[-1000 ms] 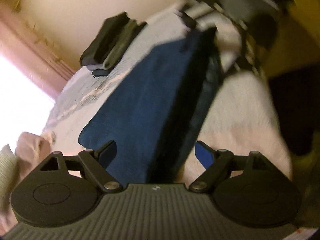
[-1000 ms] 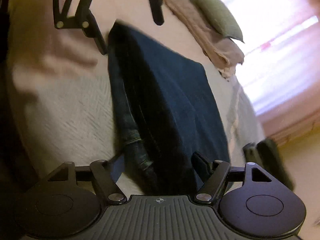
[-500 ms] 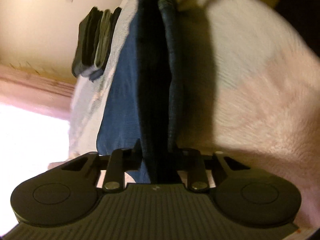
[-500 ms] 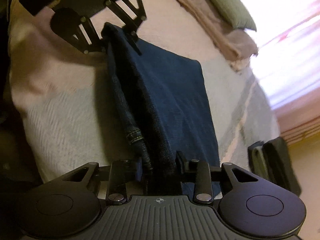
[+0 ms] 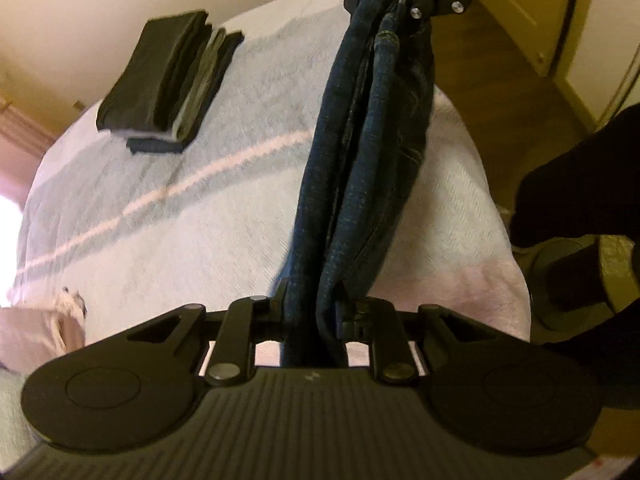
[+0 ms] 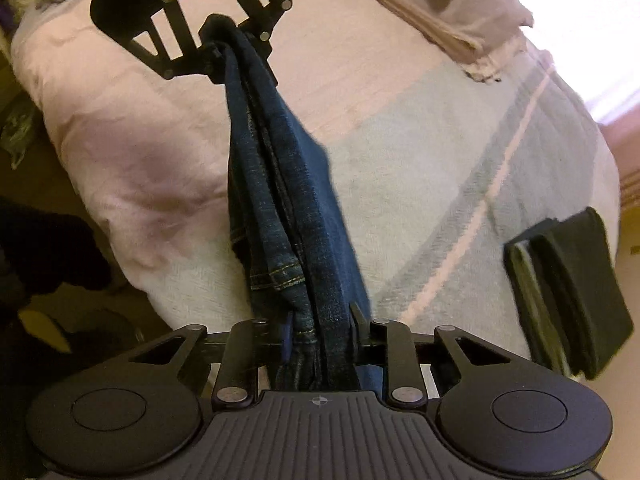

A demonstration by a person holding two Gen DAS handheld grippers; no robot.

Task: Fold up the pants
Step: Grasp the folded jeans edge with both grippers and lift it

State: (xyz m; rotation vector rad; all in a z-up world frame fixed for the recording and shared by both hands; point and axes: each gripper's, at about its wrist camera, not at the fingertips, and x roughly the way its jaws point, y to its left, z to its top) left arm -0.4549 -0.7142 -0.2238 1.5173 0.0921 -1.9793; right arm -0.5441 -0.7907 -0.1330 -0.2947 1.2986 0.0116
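While both grippers close, jeans hang between.

1 pair of jeans, 2 grippers, 1 stack of folded clothes, 1 bed

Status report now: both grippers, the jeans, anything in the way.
Left gripper and right gripper closing, denim between jaws. Dark blue denim jeans bunched, strung between them above the bed. Folded dark clothes stack off to the side.
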